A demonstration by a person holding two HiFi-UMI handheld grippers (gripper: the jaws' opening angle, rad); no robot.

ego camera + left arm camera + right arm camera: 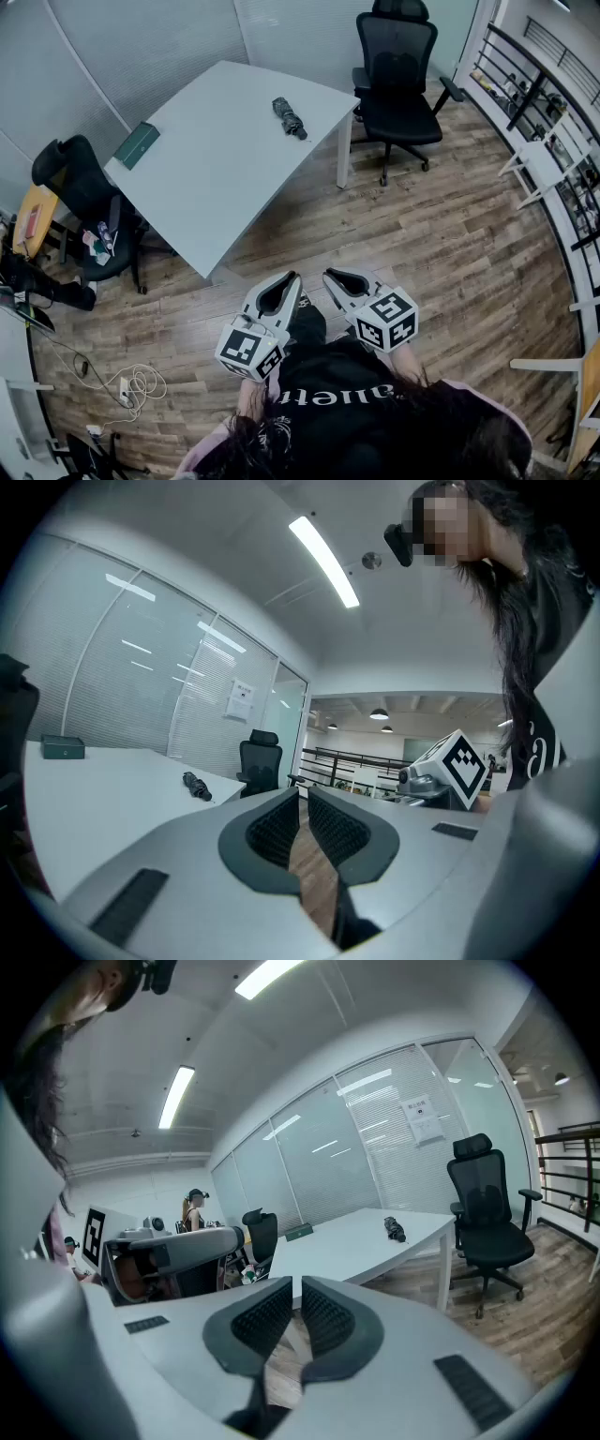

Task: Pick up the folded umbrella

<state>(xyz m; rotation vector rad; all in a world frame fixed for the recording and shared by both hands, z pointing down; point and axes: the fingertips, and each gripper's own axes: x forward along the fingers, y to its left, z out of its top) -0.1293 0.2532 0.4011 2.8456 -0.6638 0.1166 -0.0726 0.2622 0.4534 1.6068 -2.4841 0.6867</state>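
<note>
The folded black umbrella (289, 116) lies on the far side of the white table (216, 187), near its right edge. Both grippers are held low over the wooden floor, close to the person's body and well short of the table. My left gripper (296, 276) and right gripper (327, 274) sit side by side, each shut with nothing between the jaws. The left gripper view looks past my left gripper (304, 794) to the small, distant umbrella (196, 786). In the right gripper view, the umbrella (395, 1228) lies far beyond my right gripper (292, 1281).
A black office chair (398, 80) stands right of the table's far end. A second chair (84, 197), loaded with items, is at the table's left. A green box (137, 144) rests on the table's left edge. Cables and a power strip (127, 384) lie on the floor. A railing (553, 112) runs along the right.
</note>
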